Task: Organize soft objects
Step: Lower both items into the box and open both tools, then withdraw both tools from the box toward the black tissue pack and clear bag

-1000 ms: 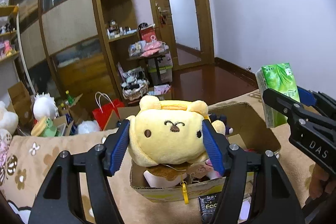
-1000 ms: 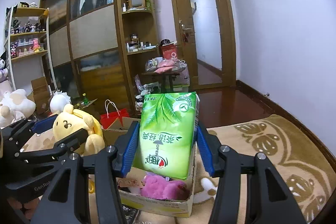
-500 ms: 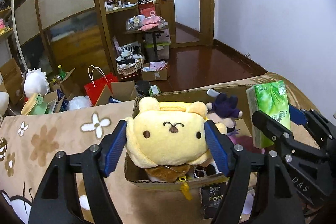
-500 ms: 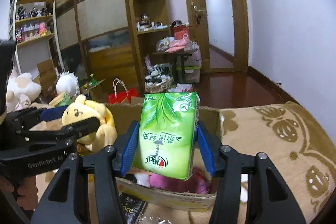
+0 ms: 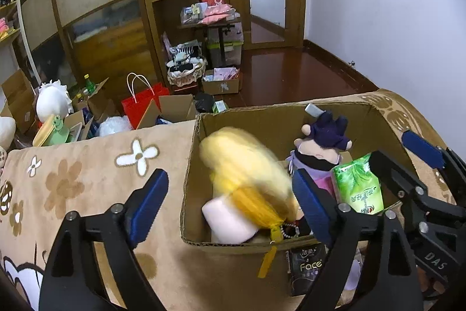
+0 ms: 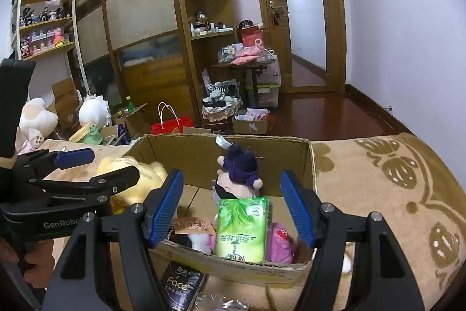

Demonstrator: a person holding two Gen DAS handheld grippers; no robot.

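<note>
An open cardboard box (image 5: pixel 190 165) (image 6: pixel 303 147) stands on the flowered blanket. My left gripper (image 5: pixel 230 206) is open above its left side; the yellow plush (image 5: pixel 247 174), motion-blurred, is loose inside the box, and shows in the right wrist view (image 6: pixel 137 179). My right gripper (image 6: pixel 231 212) is open above the box; the green tissue pack (image 6: pixel 243 228) (image 5: pixel 358 188) stands in the box below it. A purple-haired doll (image 5: pixel 323 142) (image 6: pixel 238 174) and a pink plush (image 6: pixel 279 242) also lie inside.
A black "Face" packet (image 5: pixel 305 267) (image 6: pixel 180 284) lies on the blanket (image 5: pixel 87 171) in front of the box. Beyond the bed edge are a red bag (image 5: pixel 142 104), cartons, white plush toys (image 6: pixel 38 118) and shelves.
Both grippers moved down over the box and opened. The yellow plush dropped from the left gripper into the box; the tissue pack left the right gripper and stands in the box.
</note>
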